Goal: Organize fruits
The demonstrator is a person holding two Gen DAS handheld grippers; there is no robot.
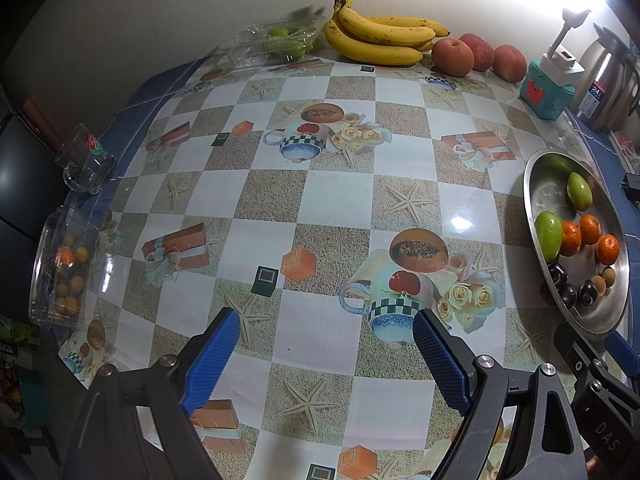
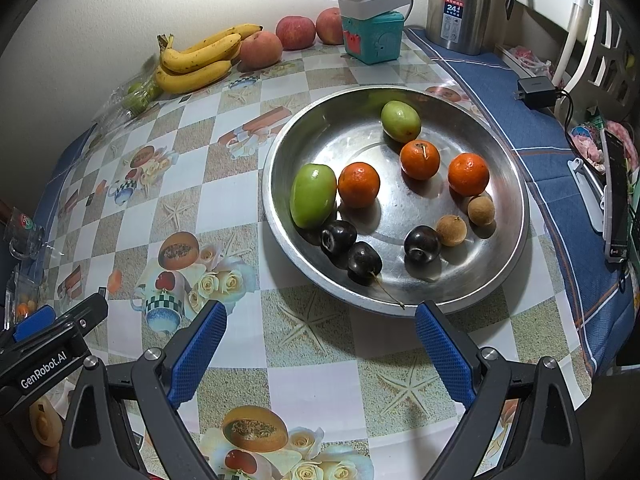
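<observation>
A round metal tray (image 2: pixel 280 152) (image 1: pixel 536 184) holds two green fruits (image 2: pixel 313 194), three small oranges (image 2: pixel 359 184), three dark plums (image 2: pixel 364 259) and two brown longans (image 2: pixel 451 230). Bananas (image 1: pixel 380 36) (image 2: pixel 196 60) and three apples (image 1: pixel 452 57) (image 2: pixel 295 31) lie at the table's back by the wall. My left gripper (image 1: pixel 326 354) is open and empty over the checked tablecloth, left of the tray. My right gripper (image 2: pixel 320 344) is open and empty just in front of the tray's near rim.
A clear box of green fruit (image 1: pixel 276 42) lies left of the bananas. A clear box of small oranges (image 1: pixel 64 268) and a glass mug (image 1: pixel 86 160) stand at the table's left edge. A teal box with a power strip (image 2: pixel 372 36), a steel flask (image 2: pixel 464 4) and a charger (image 2: pixel 536 90) stand at the back right.
</observation>
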